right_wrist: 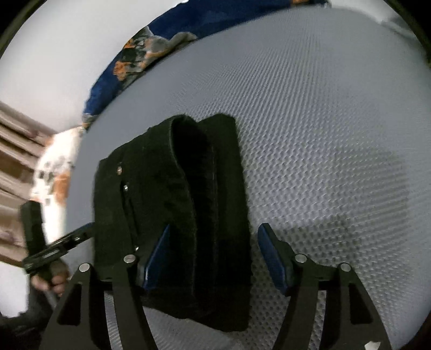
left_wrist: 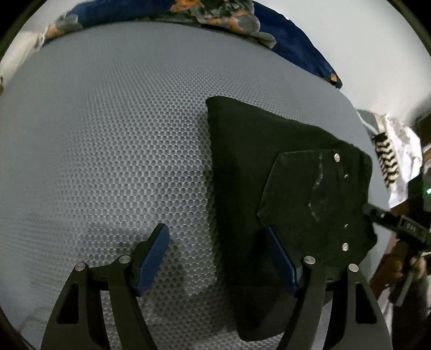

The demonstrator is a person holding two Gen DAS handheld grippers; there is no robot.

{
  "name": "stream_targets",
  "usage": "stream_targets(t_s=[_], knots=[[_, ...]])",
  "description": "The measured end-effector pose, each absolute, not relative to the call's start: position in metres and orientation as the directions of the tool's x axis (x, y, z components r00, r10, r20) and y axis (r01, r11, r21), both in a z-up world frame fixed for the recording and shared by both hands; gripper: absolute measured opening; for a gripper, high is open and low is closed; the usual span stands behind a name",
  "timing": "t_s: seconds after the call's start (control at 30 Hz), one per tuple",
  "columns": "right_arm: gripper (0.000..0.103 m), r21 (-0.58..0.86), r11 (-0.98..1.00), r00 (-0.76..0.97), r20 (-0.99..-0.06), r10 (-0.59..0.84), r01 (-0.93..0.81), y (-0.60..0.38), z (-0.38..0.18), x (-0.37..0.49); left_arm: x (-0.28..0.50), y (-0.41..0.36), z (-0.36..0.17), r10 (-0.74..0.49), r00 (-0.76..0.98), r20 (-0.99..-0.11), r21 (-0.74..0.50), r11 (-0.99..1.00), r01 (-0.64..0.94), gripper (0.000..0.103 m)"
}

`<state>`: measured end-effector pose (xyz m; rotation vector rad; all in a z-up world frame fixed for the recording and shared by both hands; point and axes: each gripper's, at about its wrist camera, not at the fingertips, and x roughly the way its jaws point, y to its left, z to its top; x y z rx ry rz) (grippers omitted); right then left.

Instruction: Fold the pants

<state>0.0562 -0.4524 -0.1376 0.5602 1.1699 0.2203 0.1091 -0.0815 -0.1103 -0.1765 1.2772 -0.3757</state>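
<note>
Black pants (left_wrist: 242, 167) lie folded into a compact stack on the grey honeycomb mat (left_wrist: 107, 134), back pocket with rivets on top. My left gripper (left_wrist: 215, 237) is open above the stack's left edge, holding nothing. In the right wrist view the pants (right_wrist: 172, 193) show layered folds. My right gripper (right_wrist: 212, 237) is open above the stack's right edge, empty. The other gripper shows at the right edge of the left wrist view (left_wrist: 398, 223) and at the left edge of the right wrist view (right_wrist: 59, 247).
A blue blanket with orange and grey pattern (left_wrist: 215, 13) lies along the mat's far edge, and shows in the right wrist view (right_wrist: 140, 53). White patterned cloth (left_wrist: 390, 156) lies beyond the mat's side. Bare mat (right_wrist: 336, 134) spreads beside the pants.
</note>
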Motion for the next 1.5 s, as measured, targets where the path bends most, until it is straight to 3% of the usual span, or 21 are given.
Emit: stream_targets(t_s=[0.37,0.67,0.8,1.1,1.2,1.27,1.5], knots=[[0.065,0.714,0.694,0.363,-0.672,0.645,0.09,-0.482,-0.153,0.054,0.121,-0.07,-0.125,-0.578,0.134,-0.805,-0.566,0.816,0.121,0.074],[0.064,0.759,0.651,0.321,-0.624,0.713,0.028,-0.479,-0.157,0.057,0.128,-0.069,-0.134,-0.653,0.099,-0.751,-0.641,0.757,0.127,0.073],[0.049,0.765,0.643,0.322,-0.618,0.718,0.034,-0.479,-0.16,0.064,0.128,-0.074,-0.136,-0.679,0.088,-0.729,-0.667,0.733,0.13,0.072],[0.043,0.807,0.59,0.345,-0.56,0.753,0.023,-0.469,-0.168,0.081,0.128,-0.084,-0.135,-0.673,0.116,-0.73,-0.658,0.739,0.146,0.069],[0.043,0.811,0.584,0.368,-0.552,0.748,0.029,-0.465,-0.169,0.088,0.132,-0.091,-0.134,-0.657,0.143,-0.74,-0.643,0.754,0.138,0.06],[0.041,0.8,0.598,0.389,-0.565,0.728,0.041,-0.463,-0.166,0.087,0.133,-0.091,-0.134,-0.633,0.164,-0.756,-0.621,0.774,0.124,0.047],[0.027,0.733,0.678,0.449,-0.624,0.64,0.052,-0.451,-0.142,0.078,0.129,-0.094,-0.131,-0.579,0.204,-0.79,-0.56,0.815,0.147,0.032]])
